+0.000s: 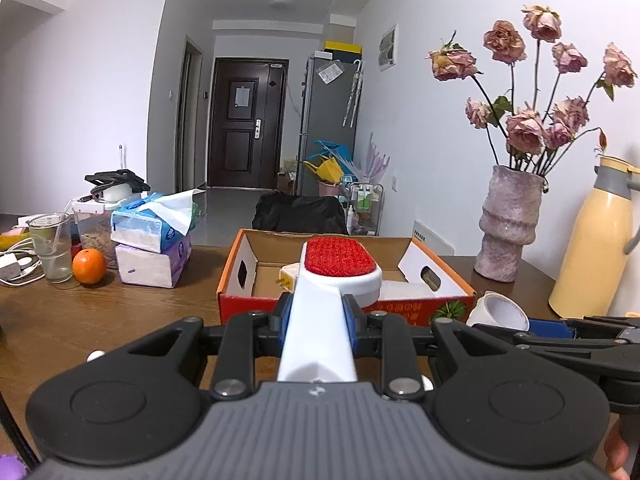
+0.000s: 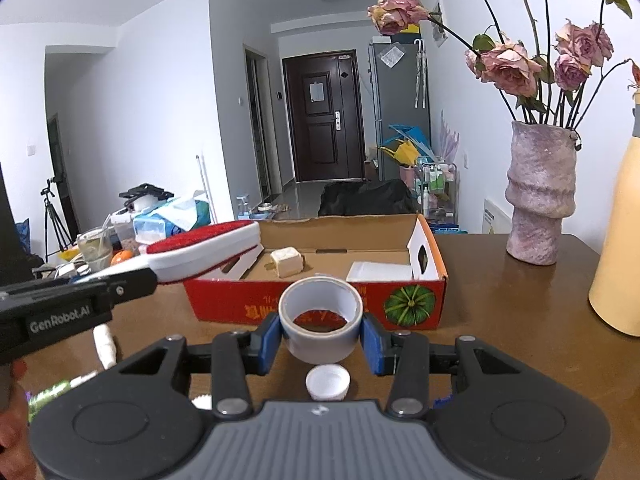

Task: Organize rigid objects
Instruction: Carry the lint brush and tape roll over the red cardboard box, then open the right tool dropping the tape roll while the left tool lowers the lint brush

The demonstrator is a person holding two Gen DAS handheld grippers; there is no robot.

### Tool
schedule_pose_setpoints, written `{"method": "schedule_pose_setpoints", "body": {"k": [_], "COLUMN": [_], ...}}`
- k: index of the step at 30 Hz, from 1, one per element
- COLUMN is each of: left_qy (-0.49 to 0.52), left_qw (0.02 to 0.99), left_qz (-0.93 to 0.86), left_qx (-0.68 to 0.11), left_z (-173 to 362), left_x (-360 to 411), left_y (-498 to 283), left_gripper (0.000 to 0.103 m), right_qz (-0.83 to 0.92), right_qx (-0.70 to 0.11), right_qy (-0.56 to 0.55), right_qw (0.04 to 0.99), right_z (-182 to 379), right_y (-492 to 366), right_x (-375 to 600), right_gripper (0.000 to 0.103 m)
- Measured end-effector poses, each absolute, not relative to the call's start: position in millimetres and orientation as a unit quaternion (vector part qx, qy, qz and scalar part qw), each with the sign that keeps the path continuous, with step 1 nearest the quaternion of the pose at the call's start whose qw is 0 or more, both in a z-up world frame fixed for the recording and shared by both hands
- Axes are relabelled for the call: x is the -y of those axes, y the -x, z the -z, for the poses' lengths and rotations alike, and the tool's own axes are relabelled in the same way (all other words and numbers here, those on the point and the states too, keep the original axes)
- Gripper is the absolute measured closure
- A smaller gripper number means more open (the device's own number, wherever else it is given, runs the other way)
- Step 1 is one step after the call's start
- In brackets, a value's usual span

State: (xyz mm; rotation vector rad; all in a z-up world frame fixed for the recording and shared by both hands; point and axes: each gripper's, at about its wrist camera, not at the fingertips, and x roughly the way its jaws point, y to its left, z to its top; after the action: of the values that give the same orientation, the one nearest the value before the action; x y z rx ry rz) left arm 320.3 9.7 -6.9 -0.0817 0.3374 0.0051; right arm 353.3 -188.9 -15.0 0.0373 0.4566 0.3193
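My left gripper (image 1: 318, 314) is shut on the white handle of a lint brush (image 1: 338, 264) with a red pad, held above the near left corner of the open red cardboard box (image 1: 400, 308). The brush (image 2: 204, 246) and the box (image 2: 320, 308) also show in the right wrist view. My right gripper (image 2: 320, 338) is shut on a roll of tape (image 2: 320, 320), held above the table just before the box. The tape (image 1: 498, 312) shows at the right of the left wrist view. Inside the box lie a cream plug adapter (image 2: 286, 262) and a white flat piece (image 2: 378, 272).
A white bottle cap (image 2: 327, 382) lies on the wooden table (image 2: 500, 320) under my right gripper. A pink vase of dried roses (image 2: 540, 196) and a yellow thermos (image 1: 596, 240) stand at the right. Tissue packs (image 1: 154, 240), an orange (image 1: 89, 266) and a glass (image 1: 52, 246) stand at the left.
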Motion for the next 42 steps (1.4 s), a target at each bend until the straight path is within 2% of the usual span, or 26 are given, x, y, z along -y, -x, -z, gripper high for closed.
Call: {"method": "schedule_pose_setpoints", "body": {"k": [19, 42], "left_qy": [0.066, 0.039], "left_qw": [0.983, 0.982], "left_qz": [-0.009, -0.025], "left_qx": [-0.172, -0.184], "left_z": [14.1, 28.5], "left_x": [-11.7, -21.6], "left_y": [-411.9, -493.3], "left_gripper": [0.077, 0.077], "right_qz": [-0.145, -0.119], "right_qx": [-0.231, -0.251], "right_qy": [-0.028, -0.025], "right_qw": [0.962, 0.960], "right_z": [18.3, 31.3], "right_y": [-446.8, -557.4], "right_x": [180.6, 162.9], "right_gripper": [0.061, 0.061]}}
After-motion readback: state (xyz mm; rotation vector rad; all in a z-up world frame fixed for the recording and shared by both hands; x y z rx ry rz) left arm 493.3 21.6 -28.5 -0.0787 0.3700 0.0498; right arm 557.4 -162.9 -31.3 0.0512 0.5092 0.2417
